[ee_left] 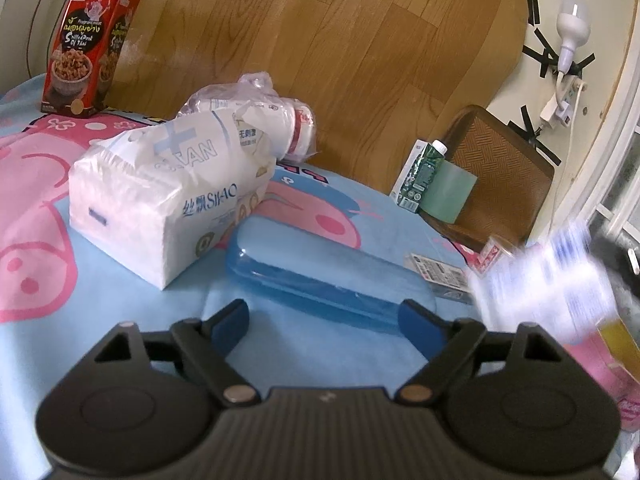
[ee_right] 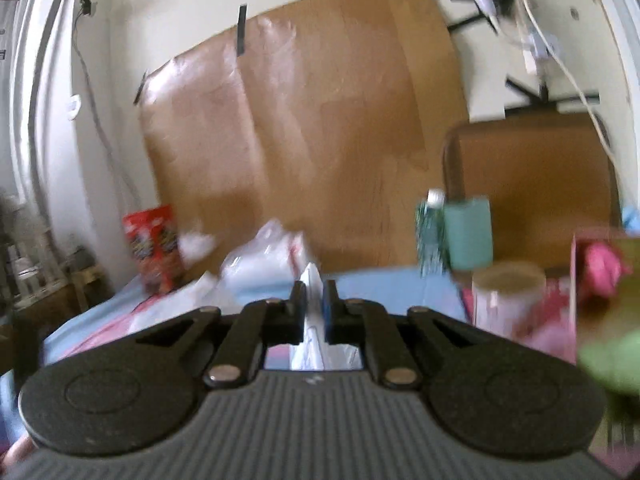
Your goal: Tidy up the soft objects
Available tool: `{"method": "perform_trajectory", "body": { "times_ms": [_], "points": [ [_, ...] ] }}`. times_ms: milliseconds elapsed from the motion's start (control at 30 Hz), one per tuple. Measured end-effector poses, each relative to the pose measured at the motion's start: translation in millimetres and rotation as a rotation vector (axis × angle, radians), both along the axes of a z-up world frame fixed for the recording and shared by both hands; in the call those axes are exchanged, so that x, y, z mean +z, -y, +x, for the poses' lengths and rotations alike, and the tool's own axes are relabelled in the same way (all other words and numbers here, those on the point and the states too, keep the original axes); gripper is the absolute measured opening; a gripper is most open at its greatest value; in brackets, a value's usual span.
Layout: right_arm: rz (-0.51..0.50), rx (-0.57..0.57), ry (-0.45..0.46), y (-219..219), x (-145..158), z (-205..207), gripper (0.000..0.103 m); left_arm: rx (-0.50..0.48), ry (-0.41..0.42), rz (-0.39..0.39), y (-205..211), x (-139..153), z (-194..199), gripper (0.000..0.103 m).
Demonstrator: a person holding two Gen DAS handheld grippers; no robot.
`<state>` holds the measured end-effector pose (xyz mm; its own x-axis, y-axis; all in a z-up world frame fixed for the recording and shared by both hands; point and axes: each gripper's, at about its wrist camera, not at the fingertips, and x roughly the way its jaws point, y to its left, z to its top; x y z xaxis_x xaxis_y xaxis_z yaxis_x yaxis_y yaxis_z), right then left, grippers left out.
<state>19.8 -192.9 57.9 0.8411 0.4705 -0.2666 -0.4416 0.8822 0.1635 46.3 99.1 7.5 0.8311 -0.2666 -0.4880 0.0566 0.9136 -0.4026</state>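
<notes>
Left gripper (ee_left: pixel 322 320) stands wide open, empty, over the blue case (ee_left: pixel 320 276) mid-bedspread (ee_left: pixel 120 340). Right gripper (ee_right: pixel 315 304) is clamped on a white plastic packet (ee_right: pixel 311 320), raised near the bedspread's right edge.

Setting: a lived-in room of a home — most likely a bedroom. Evidence: cartoon-print sheet (ee_left: pixel 120 300) in pink and blue covering the work surface; tissue pack (ee_left: pixel 160 204), snack box (ee_left: pixel 86 46) and drink carton (ee_left: pixel 422 178) lying about; wood-grain sheet (ee_left: pixel 340 40) taped to the wall; bare bulb (ee_left: pixel 572 28) and power strip (ee_left: pixel 560 104) — both taped up; woven-back chair (ee_left: pixel 500 172).
</notes>
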Motion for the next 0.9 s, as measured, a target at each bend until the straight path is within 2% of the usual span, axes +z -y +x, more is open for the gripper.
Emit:
{"method": "perform_trajectory", "body": {
  "times_ms": [133, 267, 333, 367, 400, 500, 567, 633, 667, 767, 833, 900],
  "points": [
    [0.062, -0.003, -0.147, 16, -24, -12, 0.012, -0.003, -0.002, 0.008, 2, 0, 0, 0.087],
    [-0.036, -0.084, -0.208, 19, -49, -6, 0.017, -0.007, -0.006, 0.040, 6, 1, -1, 0.088],
    [-0.059, -0.083, -0.232, 21, -54, -3, 0.036, -0.022, -0.005, 0.035, 6, 1, -1, 0.091],
    [-0.055, -0.070, -0.232, 23, -54, -5, 0.053, -0.033, -0.005, 0.022, 5, 1, 1, 0.093],
    [-0.059, -0.046, -0.224, 24, -53, -9, 0.063, -0.042, -0.006, 0.005, 3, 0, 1, 0.094],
    [-0.142, 0.044, -0.183, 20, -51, -22, 0.082, -0.067, -0.017, -0.033, -1, 1, 2, 0.095],
    [-0.206, 0.088, -0.161, 15, -56, -30, 0.087, -0.100, -0.037, -0.055, 3, 5, -2, 0.090],
    [-0.261, 0.124, -0.142, 10, -62, -35, 0.090, -0.179, -0.047, -0.129, 13, 10, -10, 0.088],
    [-0.280, 0.133, -0.139, 10, -64, -37, 0.090, -0.221, -0.047, -0.138, 21, 14, -14, 0.086],
    [-0.306, 0.136, -0.161, 6, -73, -29, 0.092, -0.311, -0.071, -0.064, 55, 23, -23, 0.076],
    [-0.288, 0.143, -0.180, 9, -77, -24, 0.095, -0.357, -0.103, -0.044, 74, 22, -24, 0.074],
    [-0.250, 0.151, -0.202, 13, -80, -18, 0.094, -0.372, -0.157, -0.015, 91, 13, -19, 0.068]
  ]
}}
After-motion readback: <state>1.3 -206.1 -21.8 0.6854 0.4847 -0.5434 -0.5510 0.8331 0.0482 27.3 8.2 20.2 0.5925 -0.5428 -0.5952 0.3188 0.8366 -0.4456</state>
